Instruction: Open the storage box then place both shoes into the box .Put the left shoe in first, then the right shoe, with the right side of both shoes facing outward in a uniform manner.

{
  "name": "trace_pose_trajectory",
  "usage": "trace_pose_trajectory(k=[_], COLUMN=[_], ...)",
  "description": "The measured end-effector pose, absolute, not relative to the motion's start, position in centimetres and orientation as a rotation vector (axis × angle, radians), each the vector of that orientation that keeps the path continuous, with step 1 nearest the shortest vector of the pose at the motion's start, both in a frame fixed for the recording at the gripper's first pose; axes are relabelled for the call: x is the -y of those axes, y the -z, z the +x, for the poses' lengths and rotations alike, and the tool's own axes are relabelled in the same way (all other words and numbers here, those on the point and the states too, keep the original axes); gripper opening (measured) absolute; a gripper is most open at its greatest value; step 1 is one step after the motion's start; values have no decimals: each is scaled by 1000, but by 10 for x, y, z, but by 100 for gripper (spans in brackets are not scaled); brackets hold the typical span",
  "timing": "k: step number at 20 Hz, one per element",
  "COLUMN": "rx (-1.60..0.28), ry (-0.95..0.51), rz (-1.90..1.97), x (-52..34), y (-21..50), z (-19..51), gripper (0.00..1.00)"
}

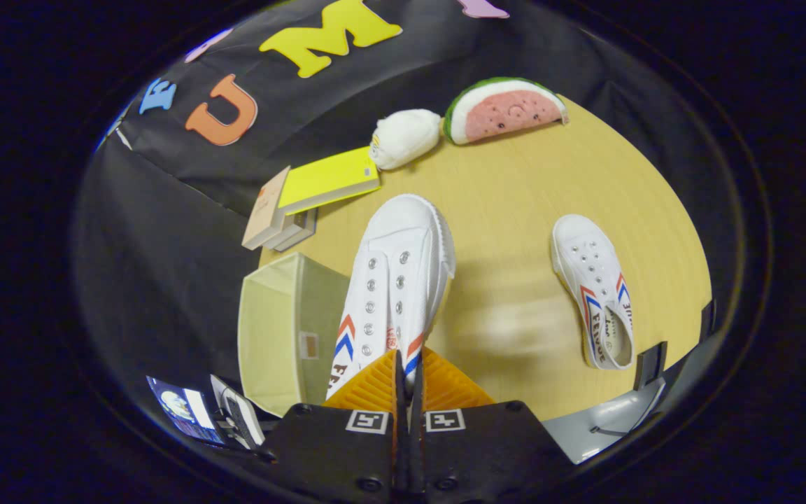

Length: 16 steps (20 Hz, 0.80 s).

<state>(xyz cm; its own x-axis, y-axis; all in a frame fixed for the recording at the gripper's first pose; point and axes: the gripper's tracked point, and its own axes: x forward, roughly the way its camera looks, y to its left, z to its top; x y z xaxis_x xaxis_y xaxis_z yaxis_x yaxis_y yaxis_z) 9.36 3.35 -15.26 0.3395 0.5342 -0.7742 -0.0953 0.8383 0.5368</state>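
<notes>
Your jaws (408, 381) are clamped together on the heel end of a white canvas shoe (392, 280), both fingers pressing on its thin rim. That shoe runs lengthwise straight away from you, its rounded toe cap pointing far toward the booth wall, eyelets and tongue facing up; red and blue chevron stripes show on both flanks near the heel. Its heel and opening are hidden behind the fingers, so you cannot tell from here whether it is a left or a right shoe, nor whether its sole touches the desk (515, 210). Just left of the shoe stands the open storage box (284, 329), a pale fabric bin with a small label on its near wall; its interior floor is hard to make out. The second shoe (595, 290) lies well apart on the right of the desk, long axis slightly slanted, toe to the far left, its opening toward you. At the far side sit a stack of books (305, 199) with a yellow one on top, a white plush toy (404, 138) and a watermelon-slice plush (504, 110).
</notes>
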Motion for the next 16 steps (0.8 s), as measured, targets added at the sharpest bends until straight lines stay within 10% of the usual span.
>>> trace_pose_trajectory(k=[16], rx=[-1144], ry=[-621], rz=[415], x=[-264], y=[99], z=[29], gripper=[5])
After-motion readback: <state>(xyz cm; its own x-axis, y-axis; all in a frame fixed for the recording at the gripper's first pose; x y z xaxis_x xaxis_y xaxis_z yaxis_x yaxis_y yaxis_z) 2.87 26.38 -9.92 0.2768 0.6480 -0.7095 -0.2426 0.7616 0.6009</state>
